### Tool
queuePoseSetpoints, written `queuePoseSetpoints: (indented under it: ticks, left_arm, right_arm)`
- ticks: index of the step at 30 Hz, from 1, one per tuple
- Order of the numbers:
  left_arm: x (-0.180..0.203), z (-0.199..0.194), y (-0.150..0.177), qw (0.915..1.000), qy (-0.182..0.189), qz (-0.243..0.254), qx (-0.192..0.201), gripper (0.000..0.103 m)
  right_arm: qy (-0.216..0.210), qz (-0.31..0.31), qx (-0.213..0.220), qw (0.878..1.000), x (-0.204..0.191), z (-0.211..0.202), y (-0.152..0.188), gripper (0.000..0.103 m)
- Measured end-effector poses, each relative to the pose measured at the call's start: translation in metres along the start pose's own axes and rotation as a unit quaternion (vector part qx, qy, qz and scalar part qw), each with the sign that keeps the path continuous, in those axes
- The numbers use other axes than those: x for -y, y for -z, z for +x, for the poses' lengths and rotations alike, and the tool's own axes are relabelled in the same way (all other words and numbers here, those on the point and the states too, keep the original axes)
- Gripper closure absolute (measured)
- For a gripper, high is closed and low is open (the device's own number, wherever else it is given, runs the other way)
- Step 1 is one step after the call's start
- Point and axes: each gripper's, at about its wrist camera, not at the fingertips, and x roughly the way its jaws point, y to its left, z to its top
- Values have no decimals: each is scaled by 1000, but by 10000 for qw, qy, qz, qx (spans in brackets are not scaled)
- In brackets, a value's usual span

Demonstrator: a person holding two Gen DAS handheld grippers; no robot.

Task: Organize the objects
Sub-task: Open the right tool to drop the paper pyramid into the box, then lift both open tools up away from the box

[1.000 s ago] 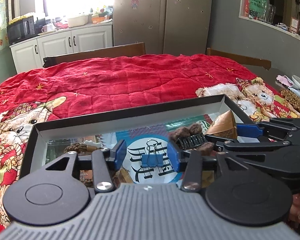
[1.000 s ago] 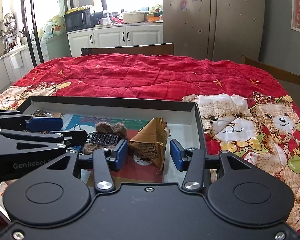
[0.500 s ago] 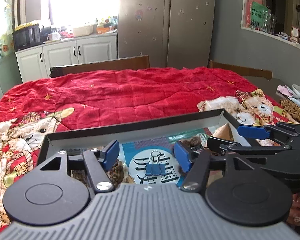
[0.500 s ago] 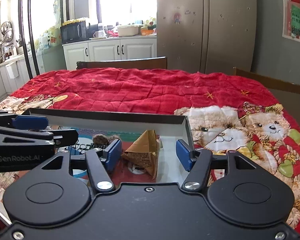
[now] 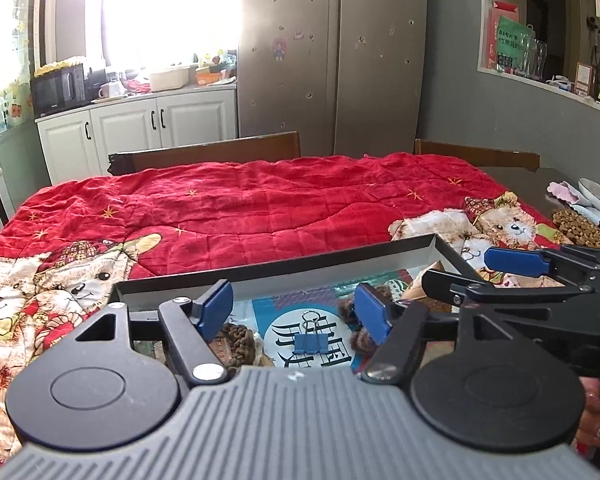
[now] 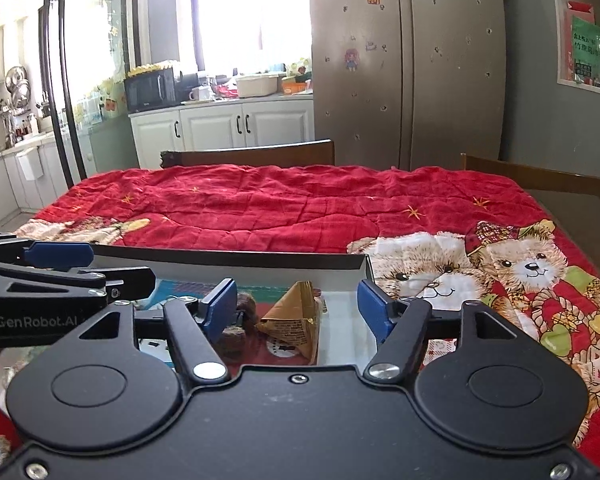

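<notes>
A shallow black-rimmed box (image 5: 300, 270) (image 6: 260, 260) lies on the red bear quilt. Inside are a blue binder clip (image 5: 310, 342) on a round blue-and-white sticker, a brown braided item (image 5: 238, 344), a brown fuzzy hair clip (image 5: 358, 308) (image 6: 236, 320) and a gold triangular packet (image 6: 296, 320). My left gripper (image 5: 296, 312) is open and empty above the binder clip. My right gripper (image 6: 298, 306) is open and empty above the gold packet; it also shows at the right of the left wrist view (image 5: 512, 268).
The red quilt (image 5: 260, 208) covers the table. A brown beaded mat (image 5: 580, 228), a plate and a pink cloth lie at the far right. Wooden chair backs (image 6: 252, 156) stand behind the table, with cabinets and a fridge beyond.
Both grippers have risen and pulled back from the box, still open and empty. The box's contents look lower and smaller in both views.
</notes>
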Motion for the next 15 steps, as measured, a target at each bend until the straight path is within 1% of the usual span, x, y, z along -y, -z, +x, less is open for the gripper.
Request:
queuePoseSetpoints:
  ticks: [10, 15]
  left_arm:
    - [-7, -34, -4, 9998, -33, -2, 195, 20]
    - [-7, -55, -3, 9994, -34, 92, 333, 18]
  right_arm:
    - [-128, -134, 226, 9996, -12, -32, -7, 34]
    - [-182, -233, 323, 9990, -19, -49, -8, 33]
